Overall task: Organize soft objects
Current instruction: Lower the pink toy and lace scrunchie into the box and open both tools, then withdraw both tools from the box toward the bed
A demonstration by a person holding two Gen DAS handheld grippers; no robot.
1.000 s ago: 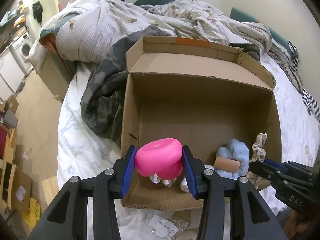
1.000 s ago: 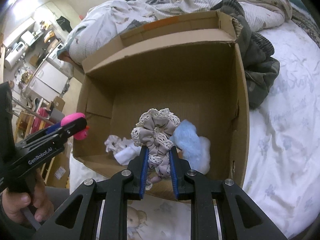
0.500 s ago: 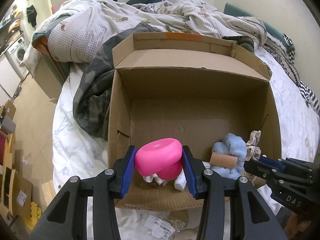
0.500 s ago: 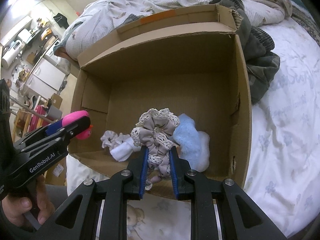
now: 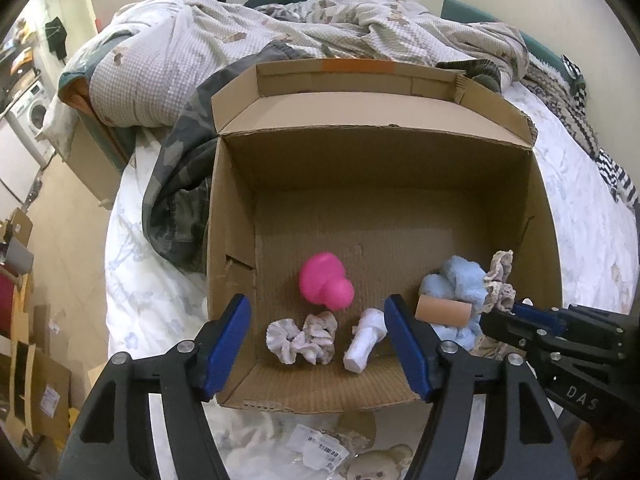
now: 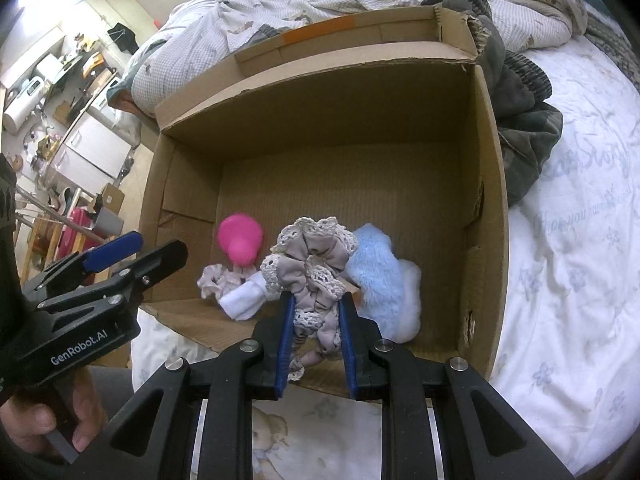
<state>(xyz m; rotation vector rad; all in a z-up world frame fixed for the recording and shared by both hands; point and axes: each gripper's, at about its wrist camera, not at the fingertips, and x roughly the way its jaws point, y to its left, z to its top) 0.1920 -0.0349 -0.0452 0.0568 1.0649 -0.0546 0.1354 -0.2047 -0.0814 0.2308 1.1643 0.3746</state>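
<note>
Two grippers over cardboard box [image 5: 236, 216]: left gripper [image 5: 318, 338] jaws opening, nothing between them, pink toy [image 5: 325, 283] lying on box floor; right gripper [image 6: 314, 330] clamped on lace-edged scrunchie [image 6: 310, 264] above box's near edge.

1. The left gripper [image 5: 318, 344] is found with its jaws opening; earlier they were closed on the pink toy [image 5: 325, 282]. Nothing is now pressed between the pads.
2. The pink toy has been released and is now seen on the floor of the cardboard box [image 5: 400, 152], at 12 o'clock from the pale scrunchie [image 5: 302, 338].
3. The scrunchie and the white roll [image 5: 365, 338], earlier partly hidden behind the toy, are now exposed.
</note>
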